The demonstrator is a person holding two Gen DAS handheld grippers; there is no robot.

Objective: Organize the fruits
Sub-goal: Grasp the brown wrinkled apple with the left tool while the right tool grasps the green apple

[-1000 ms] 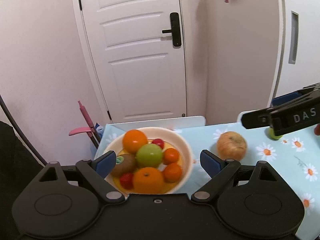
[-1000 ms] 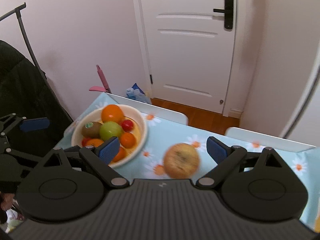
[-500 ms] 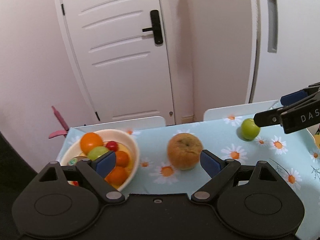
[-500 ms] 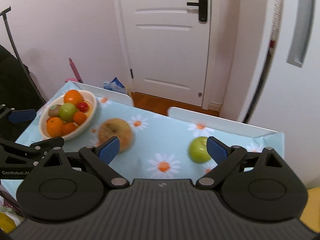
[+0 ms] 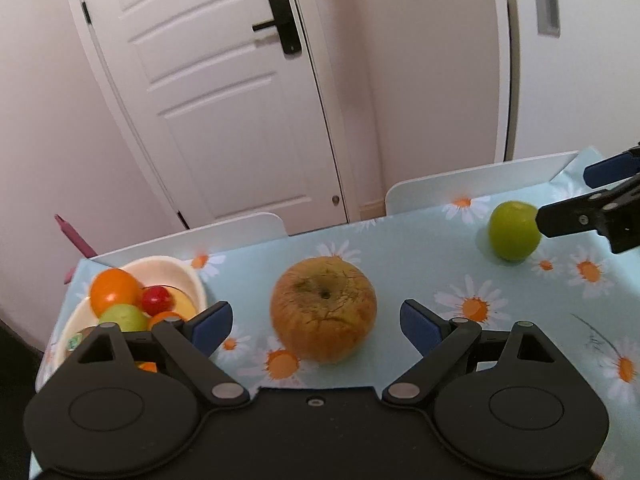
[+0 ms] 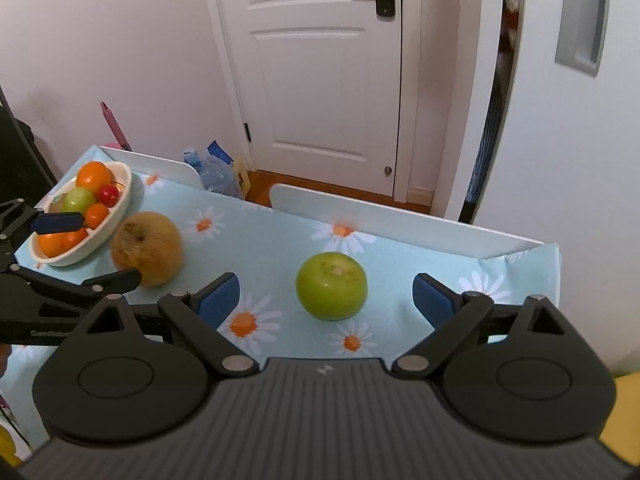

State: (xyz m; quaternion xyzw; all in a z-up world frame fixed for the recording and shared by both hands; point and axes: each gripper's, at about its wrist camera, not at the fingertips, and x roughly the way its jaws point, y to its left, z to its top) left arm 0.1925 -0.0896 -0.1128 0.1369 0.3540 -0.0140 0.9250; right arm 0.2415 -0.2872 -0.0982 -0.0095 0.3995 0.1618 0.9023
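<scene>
A large brownish-orange wrinkled fruit (image 5: pixel 323 309) lies on the daisy tablecloth, just ahead of and between the fingers of my open left gripper (image 5: pixel 316 322). A green apple (image 6: pixel 331 285) lies ahead of and between the fingers of my open right gripper (image 6: pixel 326 300). The apple also shows at the right of the left wrist view (image 5: pixel 513 236), beside the right gripper's finger (image 5: pixel 576 216). A cream bowl (image 5: pixel 188 276) holding oranges, a green fruit, a kiwi and red tomatoes sits at the table's left end. It also shows in the right wrist view (image 6: pixel 120 204).
White chair backs (image 6: pixel 396 220) stand along the table's far edge. A white door (image 6: pixel 320 60) and pink walls lie behind. A plastic bag (image 6: pixel 216 168) lies on the floor. The table's right end (image 6: pixel 552 256) drops off near the apple.
Both grippers swung to the right. The left one went from facing the bowl to facing the brown fruit. The right one went from the brown fruit to the green apple.
</scene>
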